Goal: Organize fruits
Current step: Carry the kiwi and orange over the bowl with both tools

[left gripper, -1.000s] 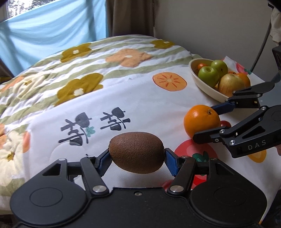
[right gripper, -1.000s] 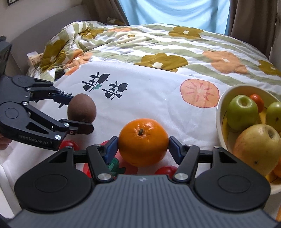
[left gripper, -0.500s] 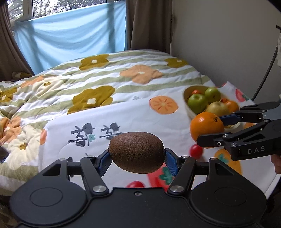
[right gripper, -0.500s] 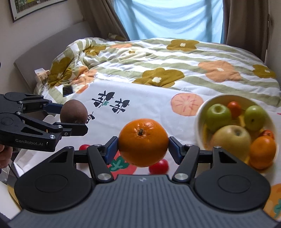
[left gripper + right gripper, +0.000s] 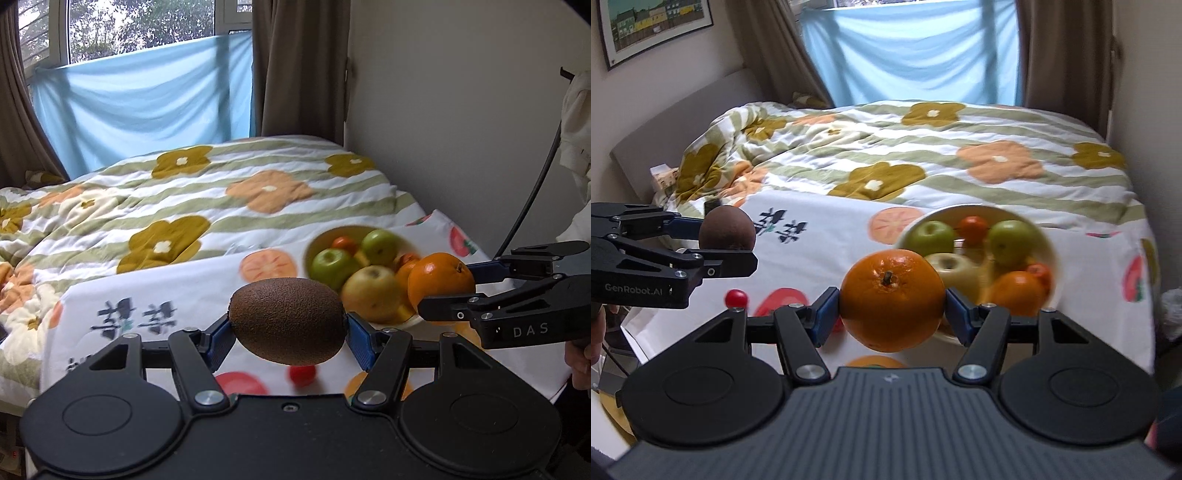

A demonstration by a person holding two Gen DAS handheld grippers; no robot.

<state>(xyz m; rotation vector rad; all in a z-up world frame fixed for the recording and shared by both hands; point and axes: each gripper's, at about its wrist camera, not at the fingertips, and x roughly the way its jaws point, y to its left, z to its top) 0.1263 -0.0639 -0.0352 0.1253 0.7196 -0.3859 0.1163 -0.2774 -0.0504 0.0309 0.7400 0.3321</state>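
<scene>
Brown kiwi (image 5: 288, 320) sits pinched in the left hand-held gripper (image 5: 289, 334) at lower centre; the right hand-held gripper (image 5: 892, 314) pinches an orange (image 5: 892, 300) before the fruit bowl (image 5: 1052, 254)

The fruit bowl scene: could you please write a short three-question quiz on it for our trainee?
1. True or false: the left gripper is shut on a kiwi.
2. What does the right gripper hold: A an apple, B an orange, C a tomato?
3. How many green apples lie in the bowl?

Key: 1 true; 2 B; 3 two.
</scene>
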